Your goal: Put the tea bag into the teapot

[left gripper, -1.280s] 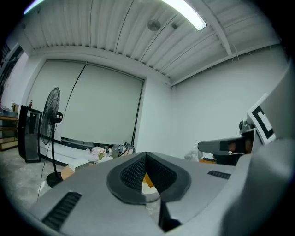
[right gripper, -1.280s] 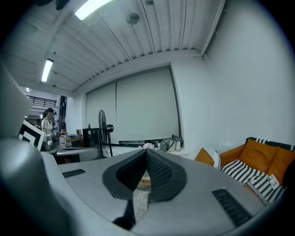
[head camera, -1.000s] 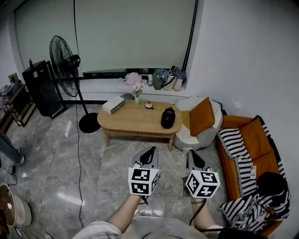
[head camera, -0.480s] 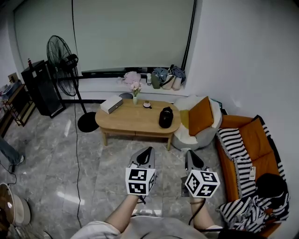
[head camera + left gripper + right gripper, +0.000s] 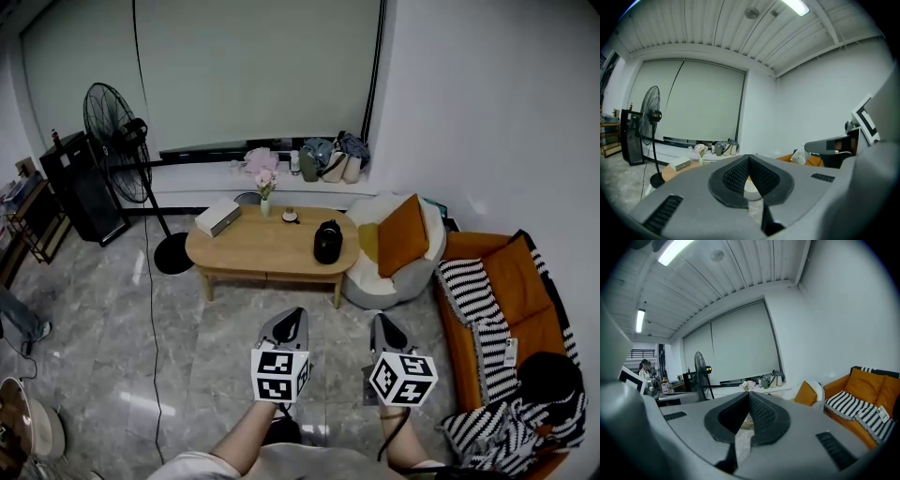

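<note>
The black teapot [image 5: 327, 242] stands near the right end of the oval wooden coffee table [image 5: 253, 251], across the room. A small item [image 5: 290, 217] sits at the table's far edge; I cannot tell whether it is the tea bag. My left gripper [image 5: 296, 314] and right gripper [image 5: 382, 322] are held side by side over the floor, well short of the table. Both are shut with nothing between the jaws. In the left gripper view the left gripper [image 5: 749, 157] has its pads pressed together, and the right gripper [image 5: 750, 393] shows the same in its own view.
A white box [image 5: 217, 217] and a small flower vase [image 5: 265, 202] stand on the table's left part. A white chair with an orange cushion [image 5: 403, 234] is right of the table, an orange sofa [image 5: 497, 300] further right. A standing fan [image 5: 117, 141] is at the left.
The view has shifted a little: the table and teapot sit slightly further left, and the grippers slightly lower in the picture. Both grippers stay shut and empty.
</note>
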{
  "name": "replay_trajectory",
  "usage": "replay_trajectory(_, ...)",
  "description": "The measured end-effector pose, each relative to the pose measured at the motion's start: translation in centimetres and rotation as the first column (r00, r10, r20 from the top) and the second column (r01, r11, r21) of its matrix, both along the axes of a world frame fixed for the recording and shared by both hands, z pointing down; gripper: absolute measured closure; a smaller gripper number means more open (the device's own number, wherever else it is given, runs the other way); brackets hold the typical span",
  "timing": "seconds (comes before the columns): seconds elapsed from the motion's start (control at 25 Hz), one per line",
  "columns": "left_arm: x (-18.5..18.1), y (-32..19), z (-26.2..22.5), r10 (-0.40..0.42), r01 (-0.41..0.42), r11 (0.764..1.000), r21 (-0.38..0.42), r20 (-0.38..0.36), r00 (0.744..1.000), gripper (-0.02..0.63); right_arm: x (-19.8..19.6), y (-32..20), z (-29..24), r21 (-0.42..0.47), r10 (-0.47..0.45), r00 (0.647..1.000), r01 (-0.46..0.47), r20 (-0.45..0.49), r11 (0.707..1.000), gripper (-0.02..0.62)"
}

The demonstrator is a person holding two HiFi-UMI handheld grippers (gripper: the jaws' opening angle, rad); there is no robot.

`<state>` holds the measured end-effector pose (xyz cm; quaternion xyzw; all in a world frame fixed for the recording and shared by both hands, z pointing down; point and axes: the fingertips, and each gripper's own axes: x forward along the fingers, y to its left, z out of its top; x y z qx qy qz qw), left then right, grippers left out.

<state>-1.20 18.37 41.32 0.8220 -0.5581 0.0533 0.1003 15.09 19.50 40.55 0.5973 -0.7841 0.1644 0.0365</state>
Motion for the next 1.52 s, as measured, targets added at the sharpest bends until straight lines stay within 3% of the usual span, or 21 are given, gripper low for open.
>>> replay_trajectory(0.76, 2.1, -10.9, -0.6, 0.03, -0.03, 0.999, 0.019, 0.013, 0.999, 0.601, 2.8, -10.4, -1.2, 0.024, 0.044, 0.999, -0.044, 0.005, 0.999, 0.561)
replay_trajectory(1.52, -1.1, -22.4, -0.2, 0.022, -0.021, 0.999, 0.036, -0.012, 1.0, 0.601, -0.1, -22.2, -1.7, 0.031, 0.028, 0.999, -0.027, -0.027, 0.999, 0.561)
